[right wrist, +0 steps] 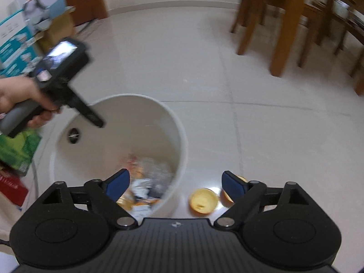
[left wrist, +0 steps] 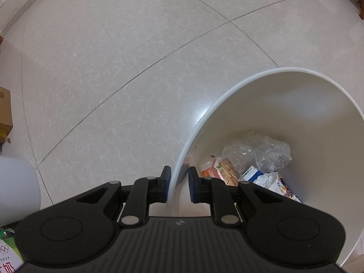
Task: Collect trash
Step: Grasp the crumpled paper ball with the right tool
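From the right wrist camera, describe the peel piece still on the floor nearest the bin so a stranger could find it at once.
Start at the white bin standing on the pale tiled floor. Just beyond its rim, on the side facing the wooden chairs, lies an orange peel cup, hollow side up. Its neighbour, a second peel, is half hidden behind a blue pad of the right tongs; this one lies in full view.

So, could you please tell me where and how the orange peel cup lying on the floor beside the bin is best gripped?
Take the orange peel cup by its thin rim, coming from above. It lies hollow side up on the floor, just right of the white bin, so one finger can probably slip inside and one outside. The right gripper is open, nothing between its fingers.
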Motion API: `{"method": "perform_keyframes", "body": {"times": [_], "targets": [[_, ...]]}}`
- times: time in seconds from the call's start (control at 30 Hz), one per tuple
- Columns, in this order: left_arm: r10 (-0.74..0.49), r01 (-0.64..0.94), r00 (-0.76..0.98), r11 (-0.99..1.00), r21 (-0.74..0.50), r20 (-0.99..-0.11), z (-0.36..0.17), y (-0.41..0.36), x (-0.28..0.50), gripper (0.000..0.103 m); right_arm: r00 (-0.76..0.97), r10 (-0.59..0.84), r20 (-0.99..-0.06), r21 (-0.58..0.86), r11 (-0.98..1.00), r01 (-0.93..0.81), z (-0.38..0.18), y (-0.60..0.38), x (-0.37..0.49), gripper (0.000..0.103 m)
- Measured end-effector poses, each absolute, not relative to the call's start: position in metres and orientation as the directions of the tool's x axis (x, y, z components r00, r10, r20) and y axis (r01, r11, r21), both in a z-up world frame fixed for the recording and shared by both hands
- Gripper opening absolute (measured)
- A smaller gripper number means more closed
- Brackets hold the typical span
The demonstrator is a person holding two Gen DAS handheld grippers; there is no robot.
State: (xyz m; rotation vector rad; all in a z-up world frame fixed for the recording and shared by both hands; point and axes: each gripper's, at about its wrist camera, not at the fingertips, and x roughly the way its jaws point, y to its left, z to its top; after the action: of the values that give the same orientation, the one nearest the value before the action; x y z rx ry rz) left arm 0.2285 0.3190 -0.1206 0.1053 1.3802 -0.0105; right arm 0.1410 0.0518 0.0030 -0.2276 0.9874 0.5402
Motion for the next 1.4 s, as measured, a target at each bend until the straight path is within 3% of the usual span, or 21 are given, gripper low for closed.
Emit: {"method": "perform_keyframes", "body": {"times": [0.2, 0.4, 0.7, 1.0, 1.23, 1.4], "targets": [[0.059, 0.068, 0.192, 0.995, 0.073, -0.98, -0.121, 0.319, 0.229, 0.015, 0.474, 0.202, -0.857, 0.032, 0.939, -0.343, -0.035, -0.017, 0.169, 0.099], [0.06, 0.067, 0.191, 0.995, 0.074, -0.98, -0.121, 0.318, 0.229, 0.015, 0.381, 0.116, -0.917, 0.07, 0.989, -0.133, -0.11, -0.079, 0.195, 0.099], [0.058, 0.063, 0.19, 0.995, 0.071, -0.98, -0.12, 0.319, 0.229, 0.015, 0.257, 0.079, -0.963, 0.121, 0.981, 0.153, -0.214, -0.13, 0.201, 0.099], [0.06, 0.063, 0.191, 0.995, 0.074, -0.98, -0.12, 0.319, 0.231, 0.015, 0.24, 0.048, -0.97, 0.142, 0.908, 0.395, -0.281, -0.164, 0.203, 0.099], [0.06, 0.063, 0.192, 0.995, 0.073, -0.98, -0.12, 0.319, 0.23, 0.015, 0.278, 0.045, -0.96, 0.167, 0.887, 0.431, -0.298, -0.162, 0.214, 0.099], [0.058, 0.063, 0.193, 0.995, 0.072, -0.98, -0.12, 0.319, 0.231, 0.015, 0.283, 0.099, -0.954, 0.19, 0.93, 0.314, -0.298, -0.143, 0.22, 0.099]]}}
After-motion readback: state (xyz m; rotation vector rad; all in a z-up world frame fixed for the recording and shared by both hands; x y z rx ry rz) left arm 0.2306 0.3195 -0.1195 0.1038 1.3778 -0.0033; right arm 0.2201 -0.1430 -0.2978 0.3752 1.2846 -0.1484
